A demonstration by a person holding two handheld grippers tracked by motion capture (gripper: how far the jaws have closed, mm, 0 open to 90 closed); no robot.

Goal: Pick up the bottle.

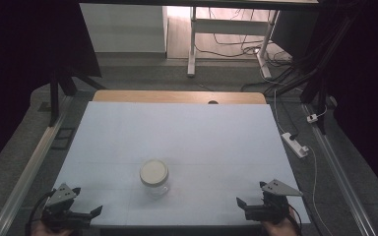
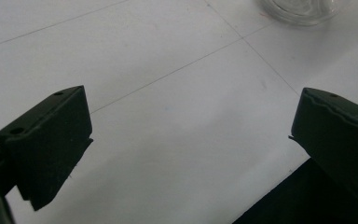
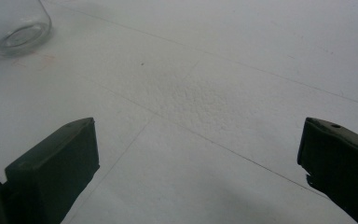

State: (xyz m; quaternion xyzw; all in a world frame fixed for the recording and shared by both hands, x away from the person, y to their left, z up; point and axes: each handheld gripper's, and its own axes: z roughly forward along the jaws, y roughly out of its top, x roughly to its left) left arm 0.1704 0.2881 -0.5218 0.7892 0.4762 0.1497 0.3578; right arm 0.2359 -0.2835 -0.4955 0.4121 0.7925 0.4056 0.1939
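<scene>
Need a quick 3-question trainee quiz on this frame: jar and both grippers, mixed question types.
1. True or false: the left gripper grips the glass jar.
2. What sits on top of the jar: A) a white lid, B) a spoon, C) nothing?
3. In the right gripper view, toward which corner does the jar appear?

Key
1. False. Its fingers stand wide apart over the bare white table.
2. A.
3. Upper left; the right gripper is also open.

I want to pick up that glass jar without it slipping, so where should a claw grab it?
Probably the clear glass body just below the white lid of the jar, coming in level from the near side. It stands upright, its round wall suits two jaws, and both claws are open.
</scene>
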